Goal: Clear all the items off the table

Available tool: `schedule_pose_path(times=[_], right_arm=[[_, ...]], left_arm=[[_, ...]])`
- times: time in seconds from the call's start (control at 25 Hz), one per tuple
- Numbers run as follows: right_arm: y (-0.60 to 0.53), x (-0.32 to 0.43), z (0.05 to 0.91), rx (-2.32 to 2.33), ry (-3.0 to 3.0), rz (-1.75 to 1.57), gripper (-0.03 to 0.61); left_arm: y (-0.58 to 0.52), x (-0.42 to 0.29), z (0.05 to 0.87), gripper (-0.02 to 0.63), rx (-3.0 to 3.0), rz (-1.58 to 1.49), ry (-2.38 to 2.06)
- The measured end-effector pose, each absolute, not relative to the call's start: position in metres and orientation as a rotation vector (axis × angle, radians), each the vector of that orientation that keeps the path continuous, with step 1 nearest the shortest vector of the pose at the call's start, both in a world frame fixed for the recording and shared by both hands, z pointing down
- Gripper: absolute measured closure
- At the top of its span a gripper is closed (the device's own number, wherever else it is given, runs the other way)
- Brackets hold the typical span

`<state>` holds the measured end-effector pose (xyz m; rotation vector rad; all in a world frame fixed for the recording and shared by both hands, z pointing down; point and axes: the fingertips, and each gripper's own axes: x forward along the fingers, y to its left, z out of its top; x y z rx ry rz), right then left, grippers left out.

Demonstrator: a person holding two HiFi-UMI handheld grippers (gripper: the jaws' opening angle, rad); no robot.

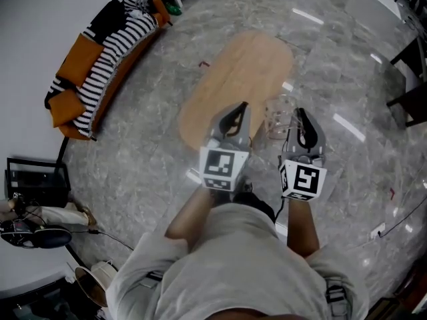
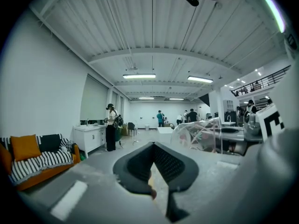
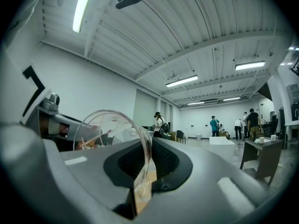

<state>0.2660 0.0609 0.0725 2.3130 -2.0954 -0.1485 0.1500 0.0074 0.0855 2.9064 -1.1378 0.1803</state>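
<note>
The oval wooden table (image 1: 233,79) lies below me with a bare top. My right gripper (image 1: 301,114) is shut on the rim of a clear glass cup (image 1: 277,117), held up beside the table's near right edge. In the right gripper view the cup (image 3: 112,134) stands left of the jaws, with its wall pinched between them. My left gripper (image 1: 241,107) hovers over the table's near end; its jaws meet at the tips with nothing between them. The left gripper view shows the same cup (image 2: 201,133) off to the right.
An orange sofa with striped cushions (image 1: 100,59) stands along the left wall. Dark furniture (image 1: 408,79) sits at the right edge. Across the room are a white cabinet (image 2: 89,139), a white table (image 3: 222,146), a dark desk (image 3: 261,154) and several people.
</note>
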Motion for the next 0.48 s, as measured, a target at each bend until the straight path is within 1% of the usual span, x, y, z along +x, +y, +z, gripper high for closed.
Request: schedule_pose_path(times=[0.48], right_arm=[[0.062,0.276,0.072,2.323,-2.097,-0.137,0.548]], left_arm=[[0.012,0.162,0.084,0.592,2.926,0.198,-1.123]])
